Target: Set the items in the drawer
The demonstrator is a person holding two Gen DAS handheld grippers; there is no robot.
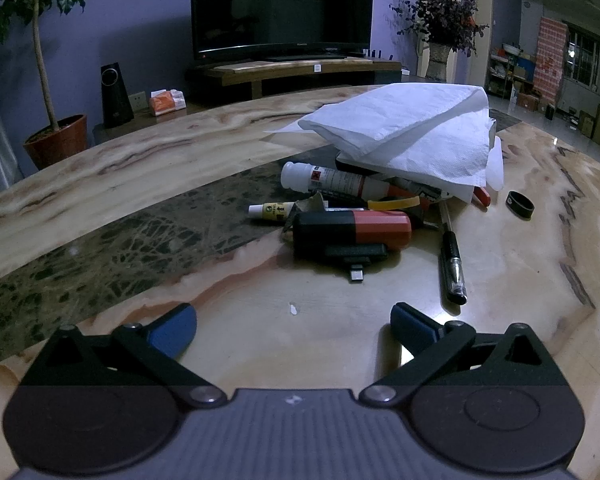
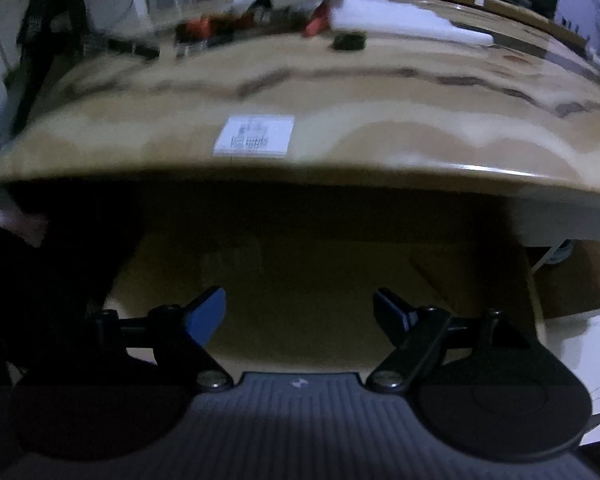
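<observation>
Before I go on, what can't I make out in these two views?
- Left wrist: items under the white tissue are hidden.
- Right wrist: drawer interior is dark; contents unreadable.
- Right wrist: pile on the table is motion-blurred.
- Label print is too small.
</observation>
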